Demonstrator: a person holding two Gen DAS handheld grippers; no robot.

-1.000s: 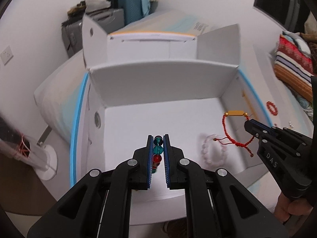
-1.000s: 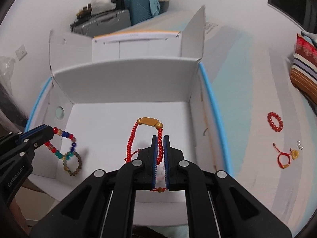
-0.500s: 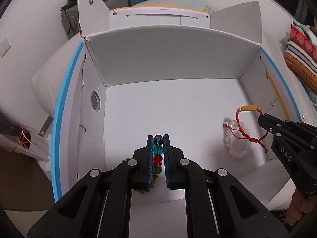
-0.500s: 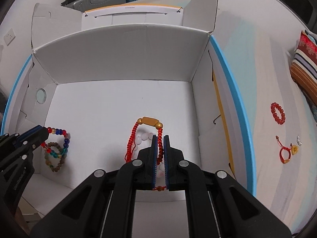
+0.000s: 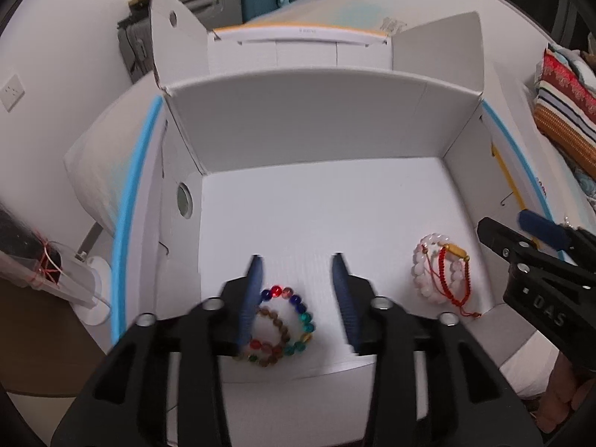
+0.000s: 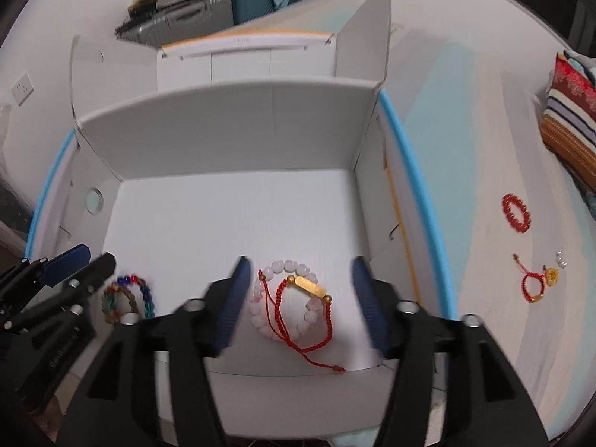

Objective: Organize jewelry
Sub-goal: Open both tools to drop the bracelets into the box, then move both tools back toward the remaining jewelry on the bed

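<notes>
- Four bracelets lie on the floor of the open white box [image 5: 305, 138], in two pairs near its front edge.
- The multicoloured bead bracelet [image 5: 298, 305] and the brown bead bracelet [image 5: 277, 326] rest together at the front left; the brown loop sits inside and overlaps the coloured one.
- The left gripper [image 5: 298, 287] hangs over that pair with its jaws spread wide and nothing between them. Its left blue pad covers part of the coloured loop in the left wrist view; whether it touches the beads cannot be told.
- The pale pink bead bracelet [image 6: 283, 298] lies at the front right, with the red cord bracelet [image 6: 316, 320] draped across it. The cord's gold bar [image 6: 311, 286] rests on the pink beads, and its knotted tail trails toward the box's front lip.
- The right gripper [image 6: 301, 294] sits above this second pair, jaws likewise wide apart and empty, one pad on either side of the bracelets.
- Each gripper shows at the edge of the other's camera, both over the front part of the box.
- Outside the box, on the pale bedsheet [image 6: 465, 119] to the right, lie a red bead bracelet [image 6: 516, 213], a small red cord bracelet with a gold charm [image 6: 536, 283], and a tiny white beaded piece [image 6: 561, 259] just beside it.
- A striped cushion [image 6: 570, 111] lies at the far right, and suitcases [image 6: 223, 3] stand against the back wall.
</notes>
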